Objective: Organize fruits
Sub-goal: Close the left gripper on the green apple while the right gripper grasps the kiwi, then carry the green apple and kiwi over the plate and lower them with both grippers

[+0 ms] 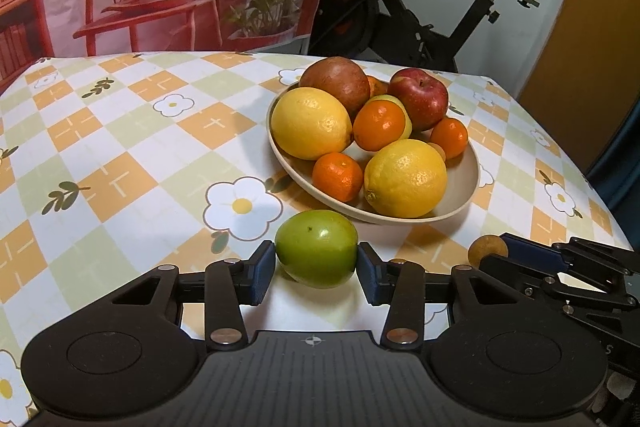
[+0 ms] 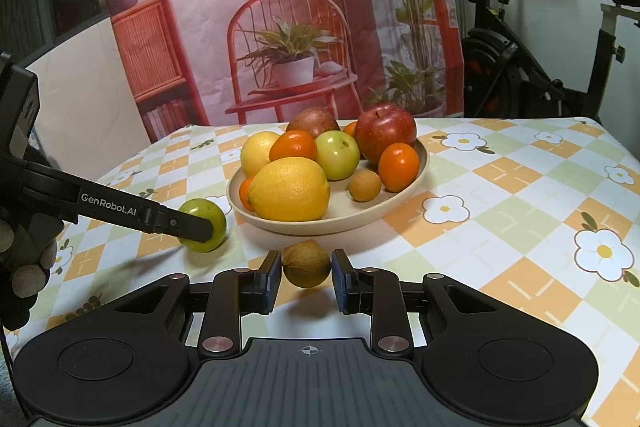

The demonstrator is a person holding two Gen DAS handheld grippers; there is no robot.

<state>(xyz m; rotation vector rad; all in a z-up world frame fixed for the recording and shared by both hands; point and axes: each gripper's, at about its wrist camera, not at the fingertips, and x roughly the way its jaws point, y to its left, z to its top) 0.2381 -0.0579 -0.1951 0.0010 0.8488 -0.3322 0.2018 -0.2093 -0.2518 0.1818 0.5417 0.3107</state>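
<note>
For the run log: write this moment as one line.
left gripper: shut on round green fruit | right gripper: shut on small brown fruit | beige bowl: fruit-filled

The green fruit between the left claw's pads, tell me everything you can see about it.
The green fruit is round, smooth and glossy, yellow-green with a small dark speck near its top. It sits on the checked tablecloth just in front of the beige bowl, outside it. The left claw brackets it, a blue pad against each side. Whether it is lifted off the cloth is unclear.

left claw (image 1: 317, 269) – pads touching green fruit (image 1: 317, 247) | fruit bowl (image 1: 468, 187) just beyond
</note>
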